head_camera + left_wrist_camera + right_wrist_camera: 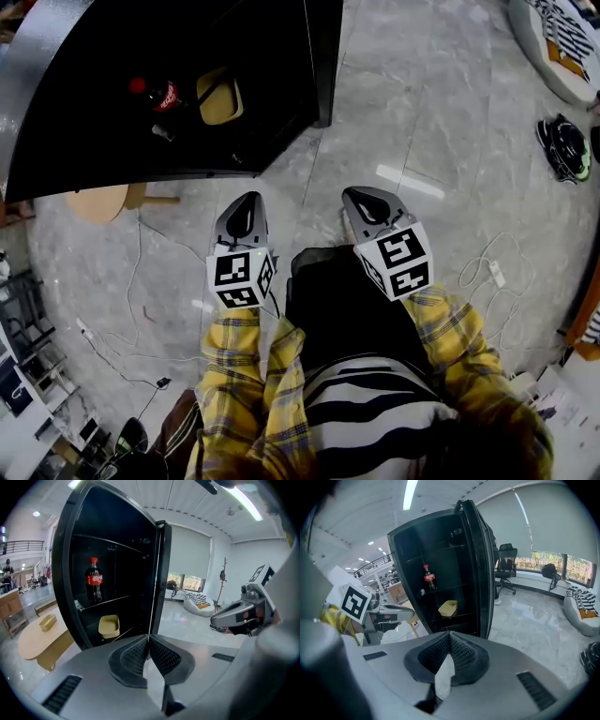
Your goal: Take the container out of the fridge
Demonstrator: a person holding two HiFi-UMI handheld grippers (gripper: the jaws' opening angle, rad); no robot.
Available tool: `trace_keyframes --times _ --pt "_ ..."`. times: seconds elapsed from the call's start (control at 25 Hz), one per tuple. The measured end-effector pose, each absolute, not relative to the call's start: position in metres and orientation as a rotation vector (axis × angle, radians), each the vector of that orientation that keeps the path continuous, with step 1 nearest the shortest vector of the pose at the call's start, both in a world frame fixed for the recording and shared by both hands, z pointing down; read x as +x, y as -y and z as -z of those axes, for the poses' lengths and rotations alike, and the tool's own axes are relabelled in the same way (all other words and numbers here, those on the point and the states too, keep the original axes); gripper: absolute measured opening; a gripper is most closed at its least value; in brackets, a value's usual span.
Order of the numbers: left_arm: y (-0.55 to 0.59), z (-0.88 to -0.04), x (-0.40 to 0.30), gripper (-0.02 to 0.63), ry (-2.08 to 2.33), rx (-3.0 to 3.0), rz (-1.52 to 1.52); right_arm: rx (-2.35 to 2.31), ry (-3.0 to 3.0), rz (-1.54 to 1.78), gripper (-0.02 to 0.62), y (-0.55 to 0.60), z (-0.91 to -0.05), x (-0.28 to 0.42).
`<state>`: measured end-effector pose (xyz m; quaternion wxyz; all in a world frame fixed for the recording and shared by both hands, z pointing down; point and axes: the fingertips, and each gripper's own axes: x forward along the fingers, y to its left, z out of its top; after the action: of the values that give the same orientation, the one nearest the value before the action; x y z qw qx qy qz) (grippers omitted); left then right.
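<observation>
A black fridge (112,103) stands open ahead of me on the grey floor. On a lower shelf sits a yellow container (109,626), also in the head view (219,97) and the right gripper view (448,607). A cola bottle (93,580) stands on the shelf above it. My left gripper (243,208) is shut and empty, a good way short of the fridge. My right gripper (362,202) is shut and empty too, level with the left one and further right. Each gripper shows in the other's view, the right gripper (243,613) and the left gripper (389,611).
The fridge door (157,578) stands open at the right of the shelves. A small wooden table (35,639) with a yellow tray (47,621) stands left of the fridge. Cables (122,319) trail over the floor. A striped beanbag (562,42) and shoes (565,148) lie far right.
</observation>
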<state>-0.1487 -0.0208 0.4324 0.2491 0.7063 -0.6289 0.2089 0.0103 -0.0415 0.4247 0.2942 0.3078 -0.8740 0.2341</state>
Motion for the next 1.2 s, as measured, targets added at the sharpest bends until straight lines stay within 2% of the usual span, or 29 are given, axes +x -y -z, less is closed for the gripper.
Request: trace_keyframes --times 0.76,1.2 --pt "0.102 -0.517 -0.198 0.025 1.929 1.771 -0.746 0.635 2.393 -0.587 0.028 0.092 -0.501 -0.035" --pt "0.152 -0.555 -0.216 0.026 1.976 1.745 -0.75 0.577 2.381 -0.605 0.028 0.113 -0.542 -0.045"
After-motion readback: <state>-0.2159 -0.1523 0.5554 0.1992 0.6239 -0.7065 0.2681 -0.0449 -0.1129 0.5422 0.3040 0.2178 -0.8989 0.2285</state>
